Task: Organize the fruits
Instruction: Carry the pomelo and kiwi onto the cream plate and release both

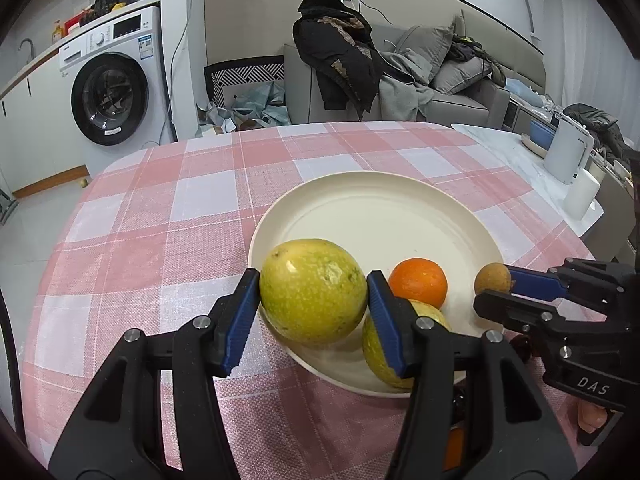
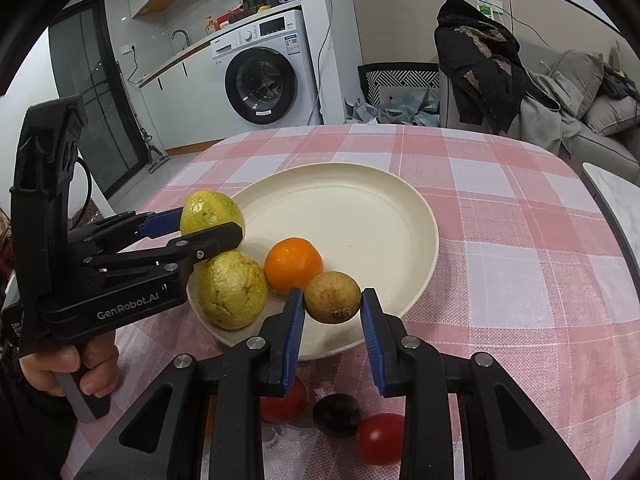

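Observation:
A cream plate [image 1: 380, 208] [image 2: 360, 200] sits on the pink checked tablecloth. On its near side lie an orange [image 1: 418, 282] [image 2: 293, 265] and a yellow-green fruit [image 1: 376, 354] [image 2: 232, 289]. My left gripper [image 1: 313, 292] [image 2: 212, 224] is shut on a second yellow-green fruit [image 1: 314, 290] [image 2: 210, 212], held over the plate's near-left rim. My right gripper [image 2: 333, 300] [image 1: 494, 292] is shut on a small brown fruit [image 2: 333, 297] [image 1: 493, 279], held above the plate's near edge.
On the cloth in front of the plate lie two red tomatoes [image 2: 380, 438] [image 2: 285, 400] and a dark round fruit [image 2: 338, 414]. A white marble side table [image 1: 520, 160] with a kettle [image 1: 566, 152] stands to the right. A sofa and a washing machine are beyond the table.

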The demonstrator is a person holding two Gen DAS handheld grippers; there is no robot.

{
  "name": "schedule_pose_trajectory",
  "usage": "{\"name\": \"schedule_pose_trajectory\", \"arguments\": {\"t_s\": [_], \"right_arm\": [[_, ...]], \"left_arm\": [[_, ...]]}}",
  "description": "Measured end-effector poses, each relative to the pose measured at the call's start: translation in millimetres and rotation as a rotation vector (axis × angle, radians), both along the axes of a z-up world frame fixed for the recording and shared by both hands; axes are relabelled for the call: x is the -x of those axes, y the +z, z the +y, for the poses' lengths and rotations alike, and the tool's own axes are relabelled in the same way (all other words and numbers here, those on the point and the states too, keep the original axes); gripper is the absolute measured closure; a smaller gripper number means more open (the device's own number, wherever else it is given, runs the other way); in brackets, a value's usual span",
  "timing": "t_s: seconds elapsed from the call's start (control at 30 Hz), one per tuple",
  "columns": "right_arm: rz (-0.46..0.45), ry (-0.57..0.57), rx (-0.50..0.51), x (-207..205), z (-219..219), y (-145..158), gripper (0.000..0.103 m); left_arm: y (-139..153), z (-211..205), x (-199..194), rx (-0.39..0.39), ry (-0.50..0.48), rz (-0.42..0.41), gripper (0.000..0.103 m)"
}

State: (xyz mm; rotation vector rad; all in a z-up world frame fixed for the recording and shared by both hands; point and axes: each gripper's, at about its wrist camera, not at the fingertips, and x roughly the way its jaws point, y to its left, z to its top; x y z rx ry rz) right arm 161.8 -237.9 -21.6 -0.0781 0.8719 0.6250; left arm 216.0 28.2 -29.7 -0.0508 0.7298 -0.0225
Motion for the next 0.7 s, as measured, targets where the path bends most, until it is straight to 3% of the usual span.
{"name": "schedule_pose_trajectory", "arguments": {"t_s": [0.33,0.43,0.5,0.63,0.7], "right_arm": [[-0.007,0.008,0.005,0,1,-2,0.073],[-0.015,0.024,0.010,4,0,-1,0.070],[-0.032,0.024,0.022,7,-1,2,0.063],[-0.069,0.017,0.023,13,-6,9,0.048],[-0.085,0.009,0.028,16,-10,13,0.025]], "left_arm": [[-1,4,0,0.024,0.005,0.009,0.051],[1,1,3,-0.001,0.004,0.000,0.051],[3,0,7,-0.014,0.010,-0.002,0.046],[14,5,23,0.029,0.015,-0.027,0.025],[21,6,35,0.049,0.013,-0.049,0.022]]}}
